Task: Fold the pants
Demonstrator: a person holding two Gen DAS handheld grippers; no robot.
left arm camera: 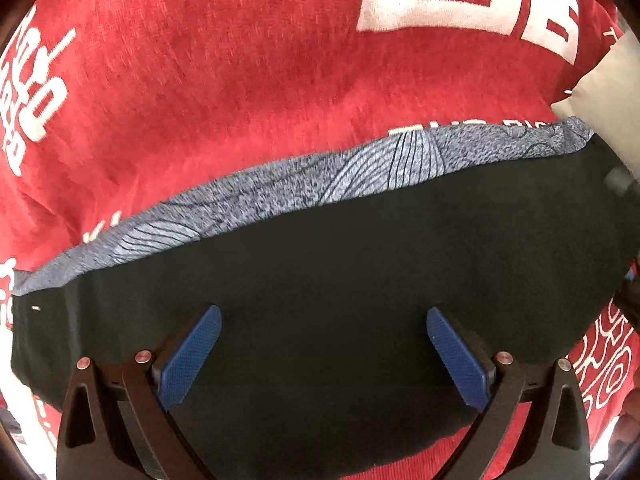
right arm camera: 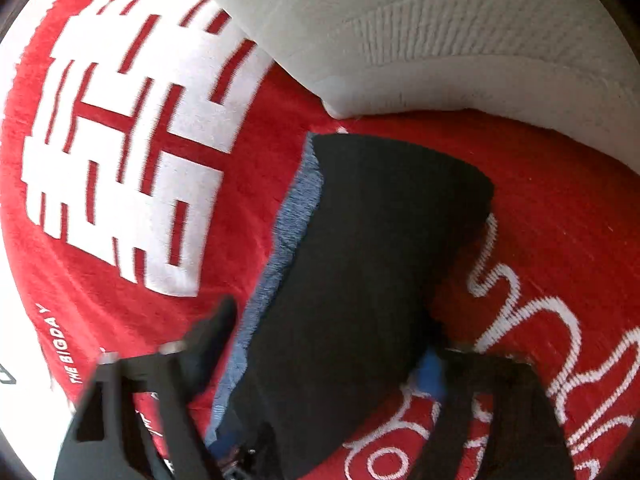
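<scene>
The pants [left arm camera: 340, 272] are dark, almost black, with a blue-grey patterned layer [left arm camera: 280, 192] showing along their far edge. They lie folded on a red cloth [left arm camera: 200, 80]. My left gripper [left arm camera: 324, 320] is open just above the dark fabric, its blue pads [left arm camera: 188, 356] spread wide with nothing between them. In the right wrist view the same pants [right arm camera: 360, 260] run away from the camera, the blue-grey edge [right arm camera: 288, 232] on their left. My right gripper [right arm camera: 332, 344] is open and straddles the near end of the pants; the view is blurred.
The red cloth [right arm camera: 248, 240] carries large white printed characters [right arm camera: 120, 160] and white lettering [left arm camera: 36, 92]. A pale grey-white pillow [right arm camera: 440, 32] lies at the far end of the pants; it also shows at the right edge of the left wrist view [left arm camera: 608, 96].
</scene>
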